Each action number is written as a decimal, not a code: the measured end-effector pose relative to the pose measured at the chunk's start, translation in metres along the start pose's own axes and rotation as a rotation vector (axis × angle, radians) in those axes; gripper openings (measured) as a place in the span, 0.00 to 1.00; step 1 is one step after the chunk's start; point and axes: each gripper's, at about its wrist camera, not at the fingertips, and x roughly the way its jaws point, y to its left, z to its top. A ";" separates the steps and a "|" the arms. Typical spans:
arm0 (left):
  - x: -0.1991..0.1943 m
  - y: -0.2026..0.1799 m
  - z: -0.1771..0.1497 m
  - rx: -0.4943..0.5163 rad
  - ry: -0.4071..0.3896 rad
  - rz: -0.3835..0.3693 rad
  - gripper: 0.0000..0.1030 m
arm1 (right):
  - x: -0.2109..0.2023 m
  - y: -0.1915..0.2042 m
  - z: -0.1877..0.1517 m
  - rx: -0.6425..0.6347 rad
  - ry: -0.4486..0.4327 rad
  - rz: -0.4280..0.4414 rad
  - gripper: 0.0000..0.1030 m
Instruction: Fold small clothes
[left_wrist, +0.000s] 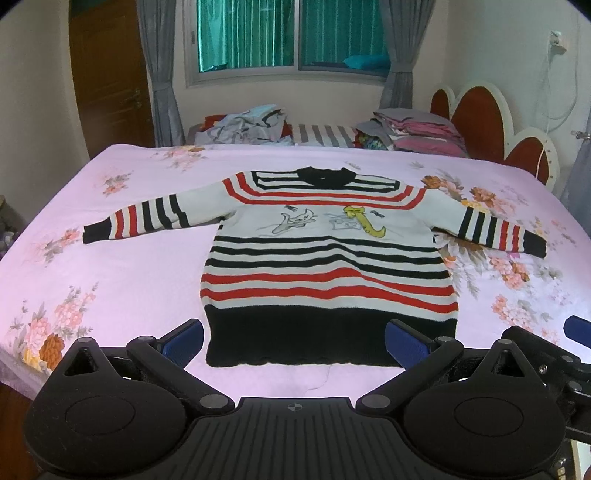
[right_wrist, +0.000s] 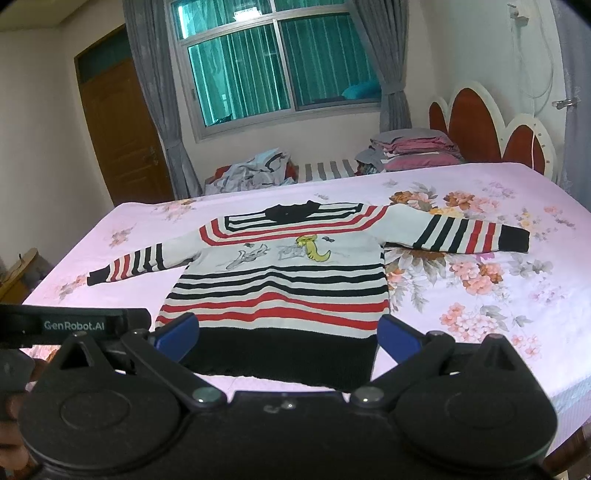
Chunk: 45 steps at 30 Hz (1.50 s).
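sweater (left_wrist: 325, 258), striped in white, black and red with a cartoon print across the chest, lies flat and face up in the middle of the bed (left_wrist: 110, 266), on a pink sheet printed with flowers. its black hem is toward 6 o'clock, nearest the cameras, and its black collar toward 12 o'clock. both sleeves are spread out, one toward 9 o'clock and one toward 3 o'clock. the left gripper (left_wrist: 295, 341) hangs just short of the hem, its blue-padded jaws spread wide and holding nothing. the right gripper (right_wrist: 288, 338) sits over the hem edge in its own view, jaws likewise wide apart and empty; whether the pads touch the fabric cannot be told. at 12 o'clock beyond the bed, a loose heap of clothes (left_wrist: 247, 123) lies apart from a folded stack (left_wrist: 417, 133) beside the red headboard (left_wrist: 476, 114).
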 end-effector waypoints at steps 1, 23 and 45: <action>0.000 0.000 0.000 -0.001 0.001 -0.002 1.00 | 0.000 -0.001 0.000 0.001 0.000 0.000 1.00; 0.003 -0.003 0.001 0.000 0.006 0.001 1.00 | 0.002 -0.003 -0.001 0.004 0.002 -0.003 1.00; 0.006 -0.005 0.000 0.000 0.010 0.000 1.00 | 0.003 -0.002 -0.001 0.004 0.005 -0.004 1.00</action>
